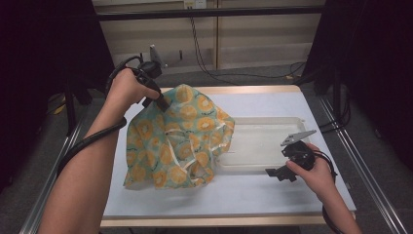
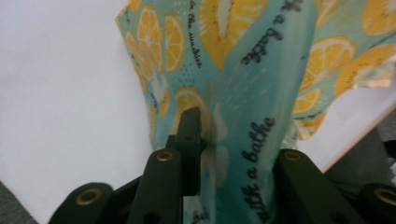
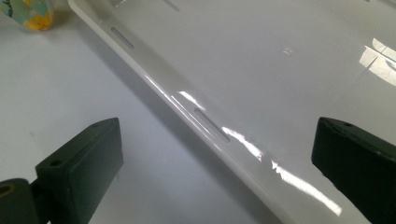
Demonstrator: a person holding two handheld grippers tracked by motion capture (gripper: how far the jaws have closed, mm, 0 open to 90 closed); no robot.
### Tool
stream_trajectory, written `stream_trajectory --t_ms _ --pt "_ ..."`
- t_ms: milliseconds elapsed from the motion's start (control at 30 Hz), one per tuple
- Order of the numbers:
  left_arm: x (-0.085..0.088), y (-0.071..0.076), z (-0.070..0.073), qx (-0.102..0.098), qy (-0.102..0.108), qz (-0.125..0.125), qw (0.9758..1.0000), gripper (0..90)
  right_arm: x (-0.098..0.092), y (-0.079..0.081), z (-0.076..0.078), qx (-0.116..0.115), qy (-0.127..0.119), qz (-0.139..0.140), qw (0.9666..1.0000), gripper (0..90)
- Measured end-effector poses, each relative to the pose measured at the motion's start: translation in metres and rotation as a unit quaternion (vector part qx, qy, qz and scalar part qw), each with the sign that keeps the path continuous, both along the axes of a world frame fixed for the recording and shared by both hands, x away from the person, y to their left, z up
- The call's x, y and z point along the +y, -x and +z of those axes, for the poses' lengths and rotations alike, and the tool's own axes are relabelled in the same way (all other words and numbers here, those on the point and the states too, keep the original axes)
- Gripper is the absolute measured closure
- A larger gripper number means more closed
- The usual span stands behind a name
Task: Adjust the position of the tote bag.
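The high view looks forward and down over the whole worktop (image 1: 253, 195). The left gripper view sits close against the patterned cloth (image 2: 261, 74); the right gripper view looks closely along the white tray (image 3: 280, 70) rim, cloth beyond.

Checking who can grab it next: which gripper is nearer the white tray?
Right. The right gripper hangs open at the white tray's near rim; the left gripper is beyond its left end, clamped on the orange-print cloth.

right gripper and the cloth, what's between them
In the high view, the white tray lies between the right gripper and the orange-print cloth, whose right edge overlaps the tray's left end. The right gripper view shows the tray's near rim between its open jaws.
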State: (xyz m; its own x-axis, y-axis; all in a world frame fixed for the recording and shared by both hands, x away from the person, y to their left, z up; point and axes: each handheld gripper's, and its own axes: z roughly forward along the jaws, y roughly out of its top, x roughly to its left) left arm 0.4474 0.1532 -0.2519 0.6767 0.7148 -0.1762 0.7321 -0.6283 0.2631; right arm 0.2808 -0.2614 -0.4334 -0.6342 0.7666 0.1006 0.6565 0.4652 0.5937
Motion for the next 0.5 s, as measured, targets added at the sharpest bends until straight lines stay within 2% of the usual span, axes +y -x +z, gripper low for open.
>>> stream_trajectory --t_ms 67,133,167,200,333,400,467,500 --pt "0.0007 0.0004 -0.0021 0.004 0.003 -0.004 1.0 76.2 -0.0003 0.0 -0.0002 -0.002 0.003 0.0 1.0 1.6" --pt "0.0004 0.0008 -0.0025 0.004 0.004 -0.008 1.0 85.6 -0.0004 -0.0004 -0.0012 -0.001 0.002 0.002 1.0 1.6" --pt "0.0005 0.0003 -0.0021 0.001 -0.006 -0.004 1.0 88.4 -0.0005 -0.0007 -0.0015 0.0 0.001 0.003 1.0 1.6" --pt "0.0005 0.0003 -0.0021 0.001 -0.006 -0.004 1.0 90.0 -0.0005 -0.0007 -0.0015 0.0 0.001 0.003 1.0 1.6" --pt "-0.0009 0.0006 -0.0022 -0.012 -0.011 -0.005 0.9999 90.0 0.0005 -0.0006 -0.0006 -0.002 0.001 0.003 1.0 1.6" --pt "-0.0008 0.0019 -0.0018 -0.008 -0.007 -0.013 0.9999 90.0 0.0013 0.0 -0.0002 0.0 0.002 0.001 1.0 1.6" --pt "-0.0001 0.003 0.001 -0.009 -0.002 -0.043 0.9991 90.0 0.0018 -0.0002 -0.0011 0.002 0.005 0.003 1.0 1.6" --pt "-0.0001 0.003 0.001 -0.009 -0.002 -0.043 0.9991 90.0 0.0015 -0.0005 -0.0015 0.001 0.004 0.004 1.0 1.6"
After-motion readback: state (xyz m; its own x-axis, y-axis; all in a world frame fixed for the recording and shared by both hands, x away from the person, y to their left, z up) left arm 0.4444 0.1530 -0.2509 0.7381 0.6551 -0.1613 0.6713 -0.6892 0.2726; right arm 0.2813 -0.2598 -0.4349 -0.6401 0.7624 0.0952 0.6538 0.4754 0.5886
